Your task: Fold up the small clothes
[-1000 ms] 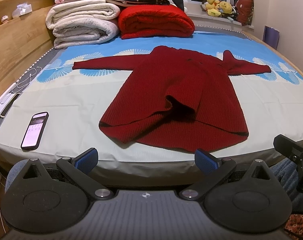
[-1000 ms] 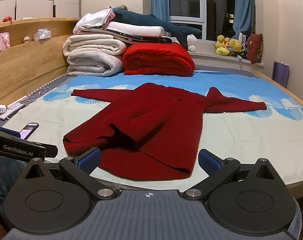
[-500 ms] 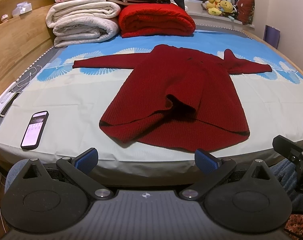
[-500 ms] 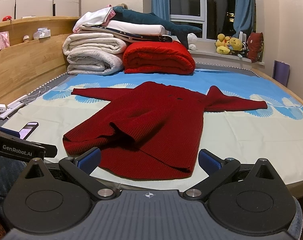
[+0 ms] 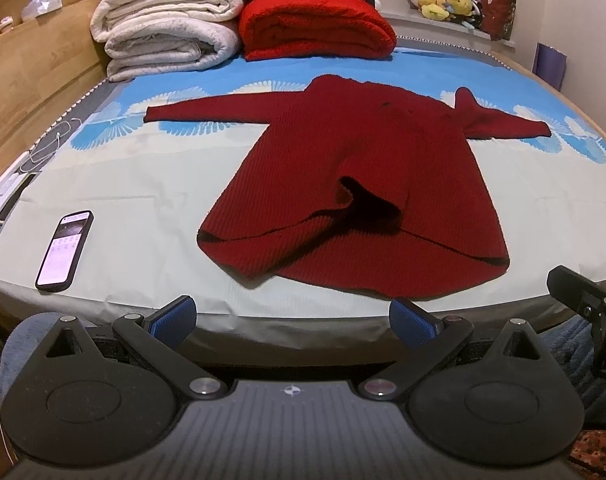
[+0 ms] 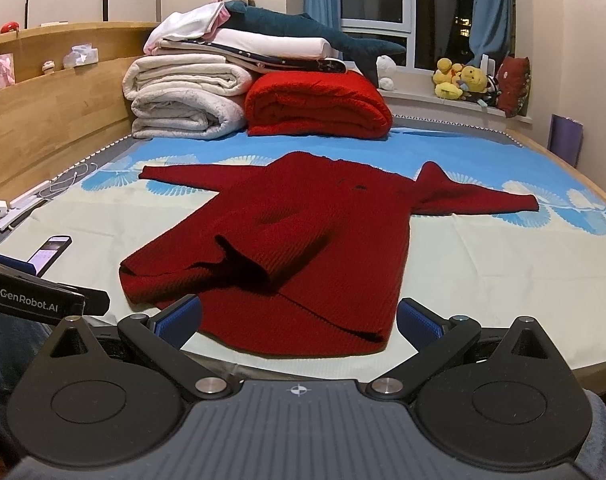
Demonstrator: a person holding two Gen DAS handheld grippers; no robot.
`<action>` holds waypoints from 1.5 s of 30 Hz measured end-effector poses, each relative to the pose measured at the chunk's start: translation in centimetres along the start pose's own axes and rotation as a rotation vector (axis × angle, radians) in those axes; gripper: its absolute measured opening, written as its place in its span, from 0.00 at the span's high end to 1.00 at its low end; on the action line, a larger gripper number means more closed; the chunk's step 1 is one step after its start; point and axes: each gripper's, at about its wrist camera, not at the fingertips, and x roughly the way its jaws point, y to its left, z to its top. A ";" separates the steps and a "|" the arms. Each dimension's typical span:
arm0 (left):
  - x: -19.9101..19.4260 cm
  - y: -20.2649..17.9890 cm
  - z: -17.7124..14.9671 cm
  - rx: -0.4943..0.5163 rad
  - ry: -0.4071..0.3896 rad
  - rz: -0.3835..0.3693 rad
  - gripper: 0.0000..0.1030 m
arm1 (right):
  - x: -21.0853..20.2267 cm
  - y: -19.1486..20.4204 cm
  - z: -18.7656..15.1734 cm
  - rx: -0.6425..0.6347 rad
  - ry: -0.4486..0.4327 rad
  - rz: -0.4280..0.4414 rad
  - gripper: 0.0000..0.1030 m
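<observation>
A dark red knitted sweater (image 5: 367, 184) (image 6: 311, 232) lies spread on the bed with both sleeves stretched out to the sides. Its near hem is rumpled, and one flap is lifted into a dark fold. My left gripper (image 5: 293, 318) hovers at the bed's near edge, just short of the hem, open and holding nothing. My right gripper (image 6: 299, 320) is also open and empty, its blue pads level with the hem's near edge. The left gripper's body (image 6: 35, 300) shows at the left of the right wrist view.
A lit phone (image 5: 65, 250) lies on the sheet to the left of the sweater. Folded white quilts (image 5: 167, 36) and a red blanket (image 5: 315, 26) are stacked at the far end. A wooden headboard (image 5: 31, 80) runs along the left. Cables (image 5: 43, 148) lie at the left edge.
Both views have crept slightly forward and down toward the sweater's hem. The sweater has not moved, and both grippers remain open.
</observation>
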 end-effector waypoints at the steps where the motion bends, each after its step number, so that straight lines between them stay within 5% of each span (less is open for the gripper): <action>1: 0.3 0.1 0.1 0.000 0.005 0.002 0.00 | 0.4 -0.2 0.0 0.003 0.005 -0.003 0.01; 6: 2.6 1.7 1.0 -0.017 -0.001 0.045 0.00 | 6.1 -3.3 -0.3 0.063 0.128 -0.034 0.01; 12: 6.7 6.0 4.6 -0.097 -0.045 0.158 0.00 | 14.3 -11.8 0.4 0.430 0.269 -0.054 0.01; 19: 14.5 9.2 9.9 -0.203 -0.068 0.187 0.00 | 22.8 -14.1 1.8 0.454 0.392 -0.087 0.01; 23: 18.4 9.8 11.1 -0.214 -0.033 0.209 0.00 | 24.5 -14.8 0.9 0.556 0.446 -0.069 0.01; 25: 19.2 10.0 11.4 -0.230 -0.015 0.159 0.00 | 24.8 -14.2 0.4 0.521 0.461 -0.059 0.01; 26: 19.3 10.0 11.5 -0.236 -0.011 0.141 0.00 | 24.8 -13.6 0.4 0.471 0.457 -0.072 0.13; 27: 19.5 10.0 11.5 -0.240 -0.012 0.138 0.00 | 24.6 -12.9 0.5 0.380 0.438 -0.106 0.53; 28: 19.7 9.8 11.5 -0.240 -0.013 0.144 0.00 | 24.2 -12.7 0.3 0.362 0.425 -0.123 0.79; 29: 20.0 9.7 11.6 -0.242 -0.007 0.152 0.00 | 24.0 -13.2 0.2 0.412 0.423 -0.090 0.88; 34: 20.5 9.2 11.4 -0.234 0.006 0.168 0.00 | 20.2 -16.4 0.7 0.527 0.337 -0.068 0.90; 37: 20.6 9.1 10.9 -0.220 0.021 0.190 0.00 | 16.5 -20.1 0.9 0.574 0.246 -0.151 0.90; 41: 21.0 9.3 10.6 -0.205 0.054 0.194 0.00 | 15.7 -23.6 -1.0 0.632 0.313 -0.278 0.90; 45: 21.3 9.0 10.5 -0.203 0.073 0.186 0.00 | 16.7 -22.5 -2.2 0.596 0.355 -0.330 0.86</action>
